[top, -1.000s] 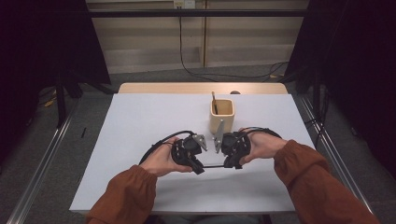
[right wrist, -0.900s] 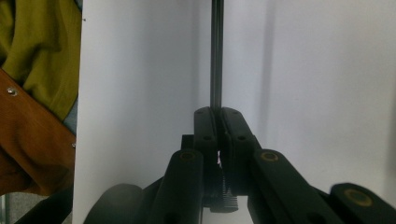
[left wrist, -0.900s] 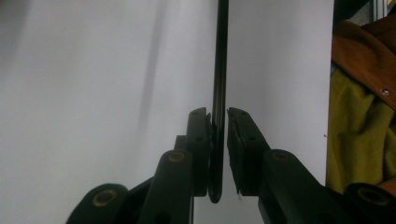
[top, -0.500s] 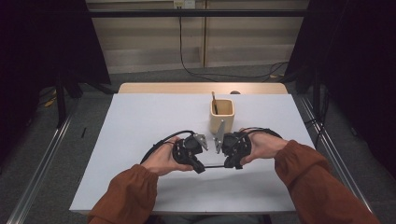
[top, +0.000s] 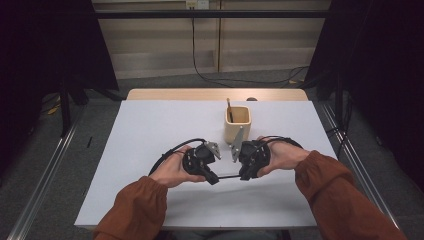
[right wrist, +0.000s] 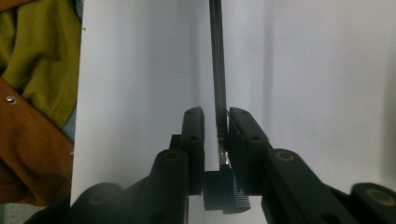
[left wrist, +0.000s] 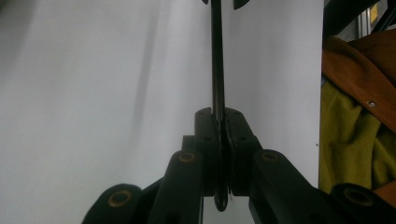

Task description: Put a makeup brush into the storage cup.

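While both hands sit low in the middle of the high view, a small wooden cup (top: 237, 125) stands just above them on the white table (top: 150, 135). One thin stick (top: 229, 109) is in the cup. It leans to the left and pokes out over the rim. I cannot tell what else is inside.

At the far left a metal rail (top: 45, 185) runs along the grey floor. Next comes the left hand (top: 172, 170) with its brown-orange sleeve (top: 132, 212). It holds the left gripper (top: 215, 178), and a black cable (top: 172, 150) loops out behind it. In the left gripper view, the left gripper (left wrist: 219, 116) is squeezed tight on a thin black rod (left wrist: 217, 56). The rod runs straight up to the top of that frame.

In the high view the rod (top: 230, 176) lies flat, just over the table, between the two grippers. The grippers point at each other.

To the right is the right gripper (top: 243, 175), held by the right hand (top: 280, 155). Its grey plate (top: 236, 145) covers a bit of the cup's bottom in the picture. In the right gripper view, the right gripper (right wrist: 215, 114) is loose. The rod (right wrist: 216, 56) rests against one jaw, and a gap shows on its other side.

Past the table, at the top, a black wire (top: 220, 80) lies on the floor.
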Demonstrator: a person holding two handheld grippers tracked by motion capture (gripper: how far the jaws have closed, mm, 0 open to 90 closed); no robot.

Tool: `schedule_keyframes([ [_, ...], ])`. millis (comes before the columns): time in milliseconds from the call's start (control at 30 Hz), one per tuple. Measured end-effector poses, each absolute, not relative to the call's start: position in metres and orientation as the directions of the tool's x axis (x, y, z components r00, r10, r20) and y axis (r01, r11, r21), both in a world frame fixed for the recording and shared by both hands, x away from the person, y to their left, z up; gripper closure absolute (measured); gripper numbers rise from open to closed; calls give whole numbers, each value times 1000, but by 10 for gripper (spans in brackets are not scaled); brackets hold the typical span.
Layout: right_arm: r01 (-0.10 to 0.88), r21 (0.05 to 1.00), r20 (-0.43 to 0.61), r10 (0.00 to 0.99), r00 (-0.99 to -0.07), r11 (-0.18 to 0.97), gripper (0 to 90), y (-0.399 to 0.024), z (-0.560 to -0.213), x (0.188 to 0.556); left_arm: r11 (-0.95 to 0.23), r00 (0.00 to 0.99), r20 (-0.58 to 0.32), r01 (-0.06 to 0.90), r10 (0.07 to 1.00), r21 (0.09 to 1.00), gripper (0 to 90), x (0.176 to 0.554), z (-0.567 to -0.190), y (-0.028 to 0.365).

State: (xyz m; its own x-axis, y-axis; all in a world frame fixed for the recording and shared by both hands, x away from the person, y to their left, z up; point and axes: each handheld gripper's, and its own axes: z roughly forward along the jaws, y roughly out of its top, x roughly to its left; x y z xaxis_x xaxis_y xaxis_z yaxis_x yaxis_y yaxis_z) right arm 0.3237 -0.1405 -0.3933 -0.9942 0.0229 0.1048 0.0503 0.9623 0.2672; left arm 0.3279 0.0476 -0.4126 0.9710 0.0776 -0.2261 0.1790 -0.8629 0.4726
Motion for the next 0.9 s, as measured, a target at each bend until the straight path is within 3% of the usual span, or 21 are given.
schedule_keyframes([
  [133, 52, 291, 97, 25, -995, 955, 664, -142, -395, 325, -857, 969, -235, 182, 73, 483, 857, 329, -412, 47],
  [533, 98, 356, 102, 66, -993, 929, 302, -143, -393, 327, -848, 970, -228, 192, 87, 494, 856, 328, -410, 52],
  [900, 140, 423, 69, 122, -990, 895, 115, -146, -388, 329, -843, 970, -223, 195, 92, 502, 856, 329, -406, 58],
])
